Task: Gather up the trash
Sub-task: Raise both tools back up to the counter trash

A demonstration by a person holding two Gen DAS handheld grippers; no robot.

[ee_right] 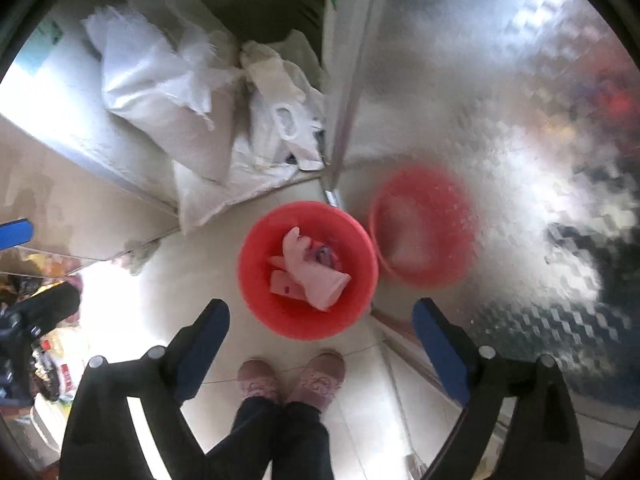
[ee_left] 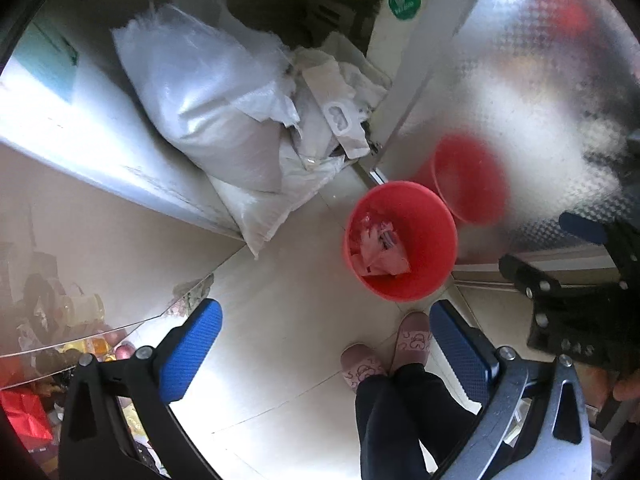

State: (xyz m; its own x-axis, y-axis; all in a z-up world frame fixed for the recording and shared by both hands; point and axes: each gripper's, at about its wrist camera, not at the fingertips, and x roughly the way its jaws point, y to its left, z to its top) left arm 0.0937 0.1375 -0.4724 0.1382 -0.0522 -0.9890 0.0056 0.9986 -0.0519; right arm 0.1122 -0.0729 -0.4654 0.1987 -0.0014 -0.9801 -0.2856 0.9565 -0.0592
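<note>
Right wrist: pink trash point(ee_right: 310, 276) fills red bin point(ee_right: 256, 300).

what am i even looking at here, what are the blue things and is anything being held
There is no robot here: a person holds a tool in each hand, and each tool carries a wide-angle camera looking down along its two fingers. The blue things are the finger pads. One picture comes from the left hand-held gripper, the other from the right hand-held gripper. Both stand open and hold nothing. Below them, on the pale tiled floor, is a red bin with pink and white wrappers inside. The second red shape beside it looks like the bin's reflection in the shiny door. White sacks are piled behind. The feet in slippers are the person's own.
</note>
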